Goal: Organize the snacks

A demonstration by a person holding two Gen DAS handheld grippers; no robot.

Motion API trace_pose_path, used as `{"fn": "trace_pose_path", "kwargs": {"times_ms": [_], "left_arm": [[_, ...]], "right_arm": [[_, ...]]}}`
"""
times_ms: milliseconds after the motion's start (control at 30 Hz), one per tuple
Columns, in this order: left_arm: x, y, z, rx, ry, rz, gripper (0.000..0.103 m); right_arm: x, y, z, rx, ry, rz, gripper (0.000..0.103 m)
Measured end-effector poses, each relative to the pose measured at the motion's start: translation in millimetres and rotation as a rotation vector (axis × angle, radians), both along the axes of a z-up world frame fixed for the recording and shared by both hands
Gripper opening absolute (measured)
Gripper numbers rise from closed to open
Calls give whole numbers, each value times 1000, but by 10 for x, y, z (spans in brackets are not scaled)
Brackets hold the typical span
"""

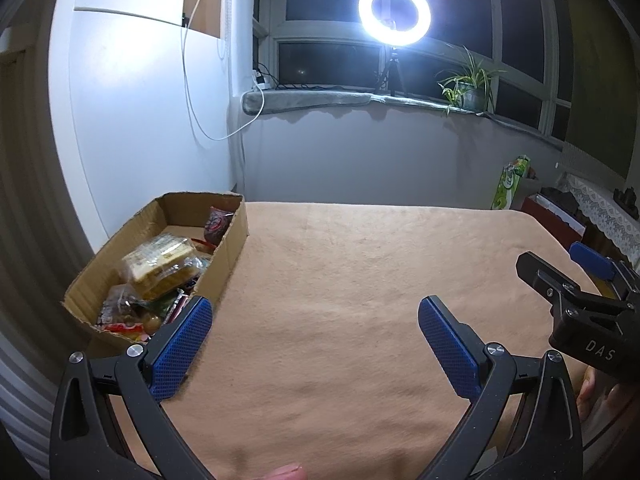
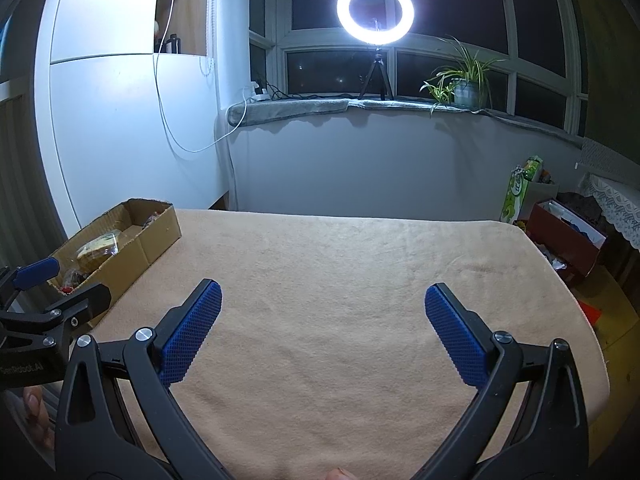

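Tan-covered table (image 1: 360,280), bare in the middle. Cardboard box (image 1: 230,248) at far-left corner, packed w/ snack packets (image 1: 160,268), none left loose on cloth. Left gripper (image 1: 316,320) just beside box, spread wide, holding nothing. Right gripper (image 2: 324,308) over mid-table, likewise spread & empty. If tidying inside box: approach from above, pinch one packet by its edge, avoid box wall. Labels unreadable; lower layers hidden under top packets.

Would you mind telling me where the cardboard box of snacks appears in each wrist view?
Left wrist view: the cardboard box sits at lower left, just beyond the left tool's left finger.
Right wrist view: the cardboard box sits at far left, mid-height, on the table's edge.
Shared landmark: the ring light on the windowsill.
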State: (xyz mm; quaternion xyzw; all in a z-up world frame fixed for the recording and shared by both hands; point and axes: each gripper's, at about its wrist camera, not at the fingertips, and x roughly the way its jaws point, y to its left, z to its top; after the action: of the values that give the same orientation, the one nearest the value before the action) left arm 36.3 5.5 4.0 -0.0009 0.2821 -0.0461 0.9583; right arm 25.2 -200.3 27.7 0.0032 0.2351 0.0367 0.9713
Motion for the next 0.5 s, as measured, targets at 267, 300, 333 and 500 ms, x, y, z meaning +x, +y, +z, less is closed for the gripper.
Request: {"fn": "trace_pose_path", "kwargs": {"times_ms": [267,300,333,500], "left_arm": [[-5,-5,3,2,-1,1,103],[-5,-6,3,3,0,1,103],[-5,-7,4,4,1,2,103],[1,-4,1,5,1,3,103]], "right_arm": [[1,-7,3,0,0,0,103],[2,-8,2,0,0,0,103],[2,-11,2,0,1,1,103],[1,-10,2,0,0,0,103]]}}
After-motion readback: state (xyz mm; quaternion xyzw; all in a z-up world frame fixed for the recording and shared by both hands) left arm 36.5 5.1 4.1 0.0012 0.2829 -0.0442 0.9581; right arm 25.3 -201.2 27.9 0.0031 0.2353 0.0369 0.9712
